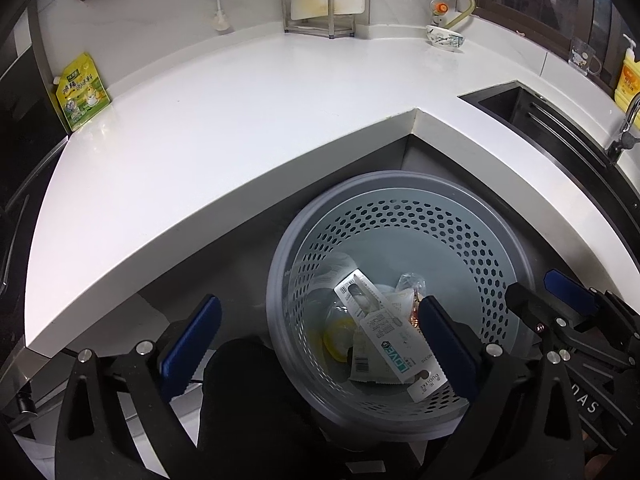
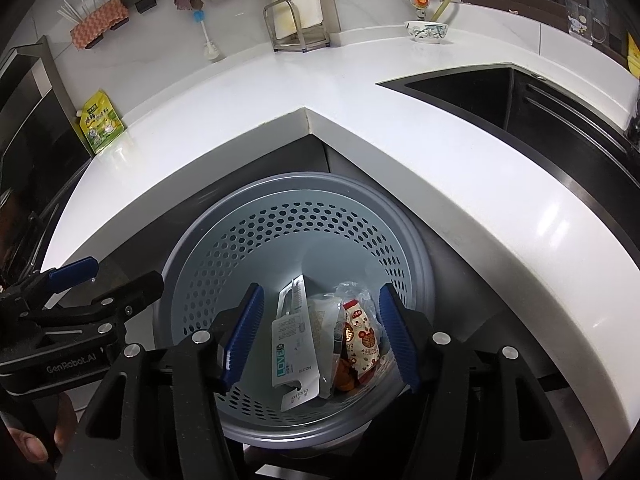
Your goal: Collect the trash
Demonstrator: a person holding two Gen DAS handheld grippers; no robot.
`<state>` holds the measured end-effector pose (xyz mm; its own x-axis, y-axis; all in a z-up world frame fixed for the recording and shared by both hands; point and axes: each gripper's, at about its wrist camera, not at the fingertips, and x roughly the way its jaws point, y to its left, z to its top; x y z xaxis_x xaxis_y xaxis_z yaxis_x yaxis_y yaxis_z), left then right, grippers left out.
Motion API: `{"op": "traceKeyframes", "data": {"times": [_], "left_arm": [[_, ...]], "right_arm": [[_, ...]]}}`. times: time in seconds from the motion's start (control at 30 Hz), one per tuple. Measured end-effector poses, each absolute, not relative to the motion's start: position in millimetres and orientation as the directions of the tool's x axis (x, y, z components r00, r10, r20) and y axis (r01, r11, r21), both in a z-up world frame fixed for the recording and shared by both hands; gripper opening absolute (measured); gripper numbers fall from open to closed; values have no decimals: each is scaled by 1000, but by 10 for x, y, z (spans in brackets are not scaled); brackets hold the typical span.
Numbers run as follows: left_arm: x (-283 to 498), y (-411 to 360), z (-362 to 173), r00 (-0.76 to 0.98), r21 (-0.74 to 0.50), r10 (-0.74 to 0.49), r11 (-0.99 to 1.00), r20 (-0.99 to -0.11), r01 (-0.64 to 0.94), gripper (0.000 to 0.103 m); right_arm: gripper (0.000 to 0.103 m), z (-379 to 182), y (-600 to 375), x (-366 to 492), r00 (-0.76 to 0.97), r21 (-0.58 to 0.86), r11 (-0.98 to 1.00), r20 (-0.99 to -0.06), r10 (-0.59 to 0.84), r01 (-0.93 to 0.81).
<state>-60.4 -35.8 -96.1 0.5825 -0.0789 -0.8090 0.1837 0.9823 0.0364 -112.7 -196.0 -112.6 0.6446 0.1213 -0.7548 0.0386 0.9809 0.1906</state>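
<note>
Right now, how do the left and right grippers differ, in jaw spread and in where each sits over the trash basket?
The left gripper has its jaws spread wide; the right gripper has its jaws narrower. The left gripper straddles the near-left rim of the trash basket, one finger outside it; the right gripper has both fingers over the basket's inside, framing the wrappers. Both are empty, blue-padded and angled down.

A white L-shaped countertop wrapped around an inner corner; a yellow-green pouch stood at its far left, leaning on the wall; a metal rack sat at the far middle; a patterned bowl rested far right of it; a dark sink was sunk in at the right; a yellow pump bottle stood beyond the sink.
</note>
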Motion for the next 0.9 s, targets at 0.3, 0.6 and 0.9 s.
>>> {"op": "traceKeyframes", "data": {"times": [0.3,0.6,0.9], "left_arm": [[-601,-325,-944,585,34,-74,985,-808,172,97],[-597,-305,-944,583,30,-75,985,-809,168,97],[-591,-300,-945,584,24,-79,986,-808,167,97]], "right_arm": [[58,-1126,-1936,-1130,644,183,982,-756,115,39],[58,-1117,-1924,-1132,646,176,984,-755,110,38],[58,-1114,-1922,-1133,647,176,984,-755,110,38]]}}
